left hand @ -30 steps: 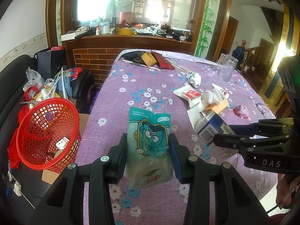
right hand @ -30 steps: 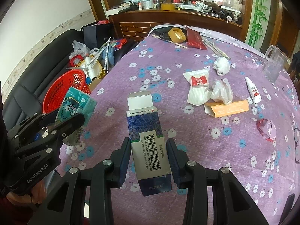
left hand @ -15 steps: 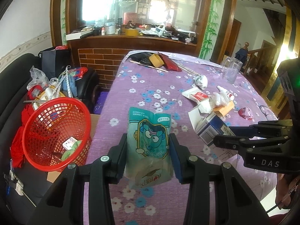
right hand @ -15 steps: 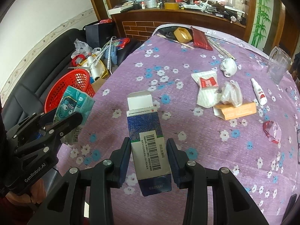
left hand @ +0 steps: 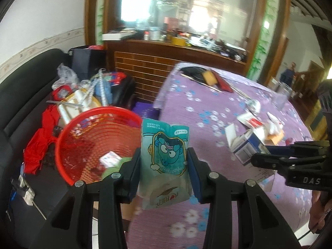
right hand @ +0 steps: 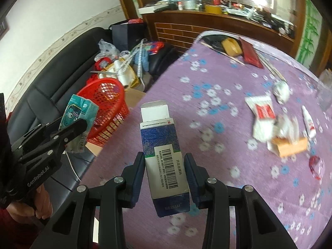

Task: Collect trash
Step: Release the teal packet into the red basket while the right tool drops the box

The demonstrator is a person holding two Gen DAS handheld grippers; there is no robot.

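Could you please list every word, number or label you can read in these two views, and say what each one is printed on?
"DAS": right gripper body, in the left wrist view.
"GenRobot.AI": left gripper body, in the right wrist view.
"6x4" appears reversed on the teal tissue pack; its other print is unreadable.
Blue medicine box: barcode, digits and Chinese print too small to read.
White sachet, red label: blurred.

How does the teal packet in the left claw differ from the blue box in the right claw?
The packet is soft, crinkled plastic with a cartoon face; the box is stiff card with a barcode. The packet looks sealed at its top, while the box has its white end flap open. The packet is near the red basket; the box is over the purple table. Both are upright, each gripped between a claw's two fingers: left claw, right claw.
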